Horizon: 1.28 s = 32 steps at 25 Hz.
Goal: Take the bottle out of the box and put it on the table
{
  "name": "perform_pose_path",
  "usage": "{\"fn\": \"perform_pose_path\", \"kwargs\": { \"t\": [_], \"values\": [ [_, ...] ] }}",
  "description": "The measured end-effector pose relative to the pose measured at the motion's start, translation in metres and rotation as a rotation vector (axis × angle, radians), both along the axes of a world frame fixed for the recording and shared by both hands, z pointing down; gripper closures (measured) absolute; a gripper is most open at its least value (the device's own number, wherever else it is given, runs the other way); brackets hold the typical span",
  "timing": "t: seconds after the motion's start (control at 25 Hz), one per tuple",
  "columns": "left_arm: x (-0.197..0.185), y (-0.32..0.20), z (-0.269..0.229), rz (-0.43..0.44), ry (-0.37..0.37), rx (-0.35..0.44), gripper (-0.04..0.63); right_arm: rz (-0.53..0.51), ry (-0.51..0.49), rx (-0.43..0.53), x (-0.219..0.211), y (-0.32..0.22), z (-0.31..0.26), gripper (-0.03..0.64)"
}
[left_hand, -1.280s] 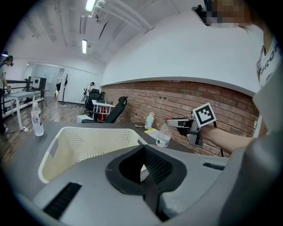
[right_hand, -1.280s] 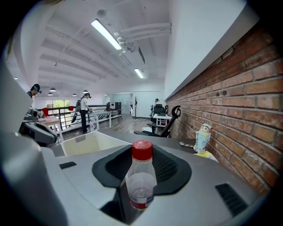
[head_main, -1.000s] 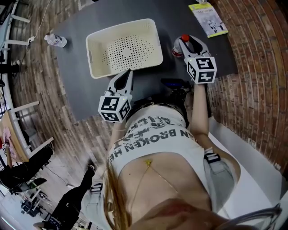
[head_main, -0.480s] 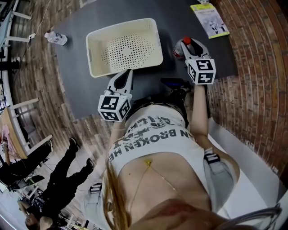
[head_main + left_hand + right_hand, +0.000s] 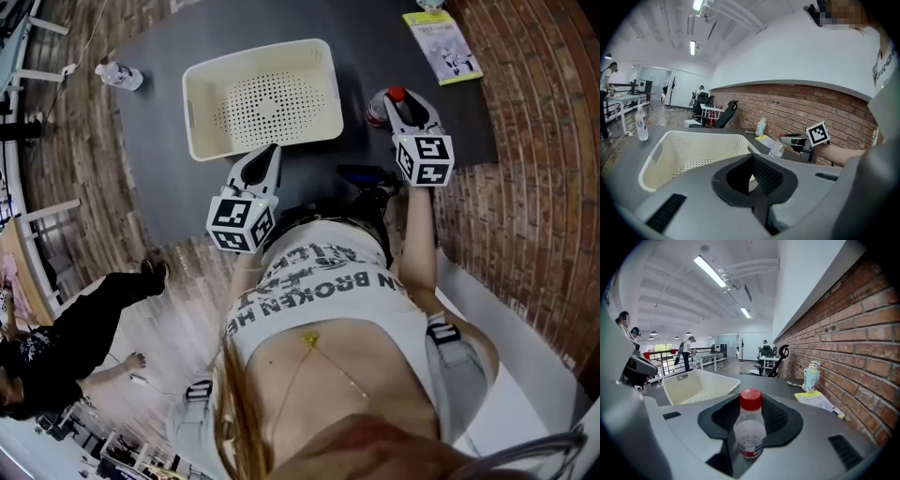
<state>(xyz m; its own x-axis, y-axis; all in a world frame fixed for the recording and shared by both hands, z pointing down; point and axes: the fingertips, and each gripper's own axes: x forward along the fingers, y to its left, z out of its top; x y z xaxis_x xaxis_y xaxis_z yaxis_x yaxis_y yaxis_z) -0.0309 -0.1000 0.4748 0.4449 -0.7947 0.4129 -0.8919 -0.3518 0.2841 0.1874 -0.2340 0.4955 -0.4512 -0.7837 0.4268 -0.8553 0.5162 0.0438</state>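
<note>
So from where I'm standing, the person has both arms out over the dark table, a gripper in each hand, both tipped a bit downward.

The right arm is stretched further forward, forearm bare and fairly straight, with the right gripper out at about 1 o'clock from them. Its jaws are partway apart and clamped on the bottle, a clear one with a red cap. The bottle stands upright between the pads, already outside the box, just off the box's right side. Can't tell if its base actually touches the tabletop.

The left gripper is tucked closer to the body, at roughly 11 o'clock, nose pointing at the near rim of the white perforated box. Jaws are pinched together with nothing in them. I can't really see the arm behind it under its marker cube.

The box looks empty. A second bottle sits way off at the 10 o'clock corner, and a booklet lies at the far 1 o'clock corner by the brick wall.
</note>
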Motion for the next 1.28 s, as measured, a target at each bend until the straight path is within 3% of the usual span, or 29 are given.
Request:
{"fn": "perform_pose_path", "kwargs": {
  "t": [1.28],
  "values": [
    [-0.011, -0.001, 0.005, -0.014, 0.040, 0.000, 0.591, 0.023, -0.016, 0.029, -0.014, -0.009, 0.003, 0.477]
  ]
}}
